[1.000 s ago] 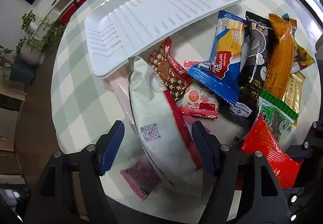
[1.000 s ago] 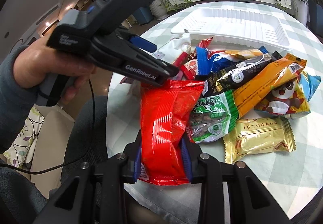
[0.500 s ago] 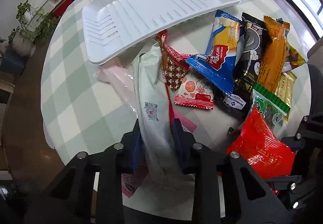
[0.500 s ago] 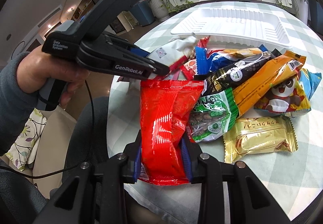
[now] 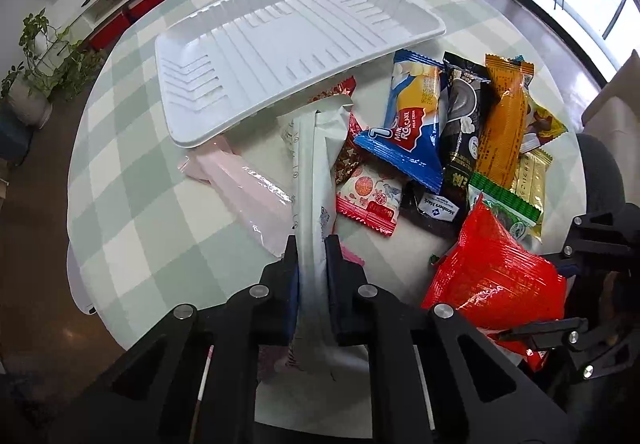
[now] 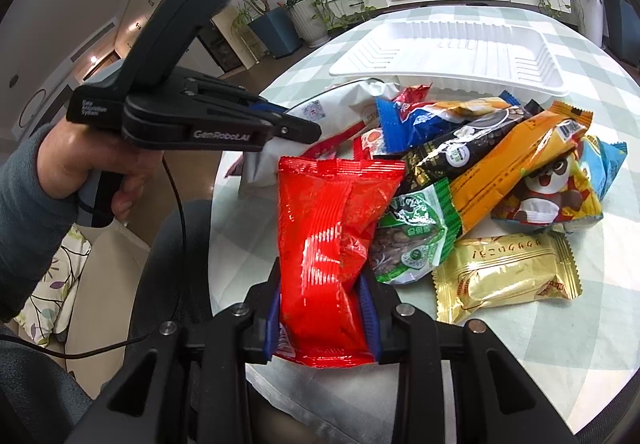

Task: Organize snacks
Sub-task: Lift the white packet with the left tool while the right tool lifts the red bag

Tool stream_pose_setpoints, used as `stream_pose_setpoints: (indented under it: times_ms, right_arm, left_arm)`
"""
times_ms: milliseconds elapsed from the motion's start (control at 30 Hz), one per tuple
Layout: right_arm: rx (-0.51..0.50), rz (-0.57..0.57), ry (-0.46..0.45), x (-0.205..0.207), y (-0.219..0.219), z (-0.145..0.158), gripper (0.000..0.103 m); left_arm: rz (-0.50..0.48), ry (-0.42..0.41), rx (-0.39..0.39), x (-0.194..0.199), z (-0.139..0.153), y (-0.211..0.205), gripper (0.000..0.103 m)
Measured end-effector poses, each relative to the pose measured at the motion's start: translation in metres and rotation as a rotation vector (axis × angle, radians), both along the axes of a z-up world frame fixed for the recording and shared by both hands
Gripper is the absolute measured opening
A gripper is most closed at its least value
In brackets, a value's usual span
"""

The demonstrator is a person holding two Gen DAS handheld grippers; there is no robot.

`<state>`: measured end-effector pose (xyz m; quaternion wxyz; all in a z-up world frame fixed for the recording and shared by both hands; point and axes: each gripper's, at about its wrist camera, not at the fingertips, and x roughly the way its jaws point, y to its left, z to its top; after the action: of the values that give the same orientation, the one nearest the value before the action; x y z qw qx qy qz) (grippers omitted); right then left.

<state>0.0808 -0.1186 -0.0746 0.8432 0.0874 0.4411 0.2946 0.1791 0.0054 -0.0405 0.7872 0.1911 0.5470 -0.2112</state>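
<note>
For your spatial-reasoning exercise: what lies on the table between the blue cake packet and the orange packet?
A black snack packet lies between the blue cake packet and the orange packet, touching both; the left wrist view shows it most plainly.

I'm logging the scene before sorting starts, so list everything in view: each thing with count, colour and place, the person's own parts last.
tray: 1, white, empty, far side of the table
tablecloth: 1, green and white check, covering the round table
white packet: 1, white, pinched in the left gripper
red packet: 1, red, clamped in the right gripper
pink packet: 1, pale pink, near the tray's corner
blue cake packet: 1, blue, in the pile
black packet: 1, black, beside the blue one
orange packet: 1, orange, in the pile
green packet: 1, green, beside the red packet
gold packet: 1, gold, near edge
left gripper: black, shut
right gripper: black, shut
hand: holding the left gripper's handle
</note>
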Motion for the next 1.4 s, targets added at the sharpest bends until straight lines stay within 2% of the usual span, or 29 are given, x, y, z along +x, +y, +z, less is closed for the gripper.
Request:
stream_pose_setpoints:
  times_ms: [300,367,533,700,800,1000,1200,1400]
  right_arm:
    - [0.058,0.002,-0.016,-0.007,0.002,0.009,0.035]
    - [0.093,-0.001,-0.016,-0.008,-0.001,0.013,0.035]
    - [0.174,-0.007,-0.029,-0.009,-0.006,0.024,0.035]
    - [0.261,-0.03,0.017,-0.003,-0.017,0.022,0.035]
    - [0.262,-0.048,0.014,0.003,-0.023,0.024,0.035]
    - [0.243,-0.065,0.013,0.003,-0.024,0.027,0.035]
    - [0.247,-0.074,0.014,0.002,-0.022,0.032,0.035]
    - [0.299,-0.088,0.016,0.005,-0.04,0.038,0.035]
  left_arm:
    - [0.071,-0.011,-0.134,-0.007,0.009,0.029,0.01]
    - [0.095,-0.015,-0.176,-0.008,0.015,0.038,0.01]
    - [0.149,-0.017,-0.339,-0.012,0.031,0.061,0.01]
    - [0.159,-0.017,-0.444,-0.019,0.042,0.07,0.01]
    - [0.168,-0.021,-0.447,-0.021,0.041,0.071,0.01]
    - [0.155,-0.013,-0.392,-0.027,0.024,0.069,0.009]
    - [0.169,-0.023,-0.431,-0.029,0.025,0.076,0.009]
    - [0.183,-0.045,-0.506,-0.026,0.043,0.084,0.009]
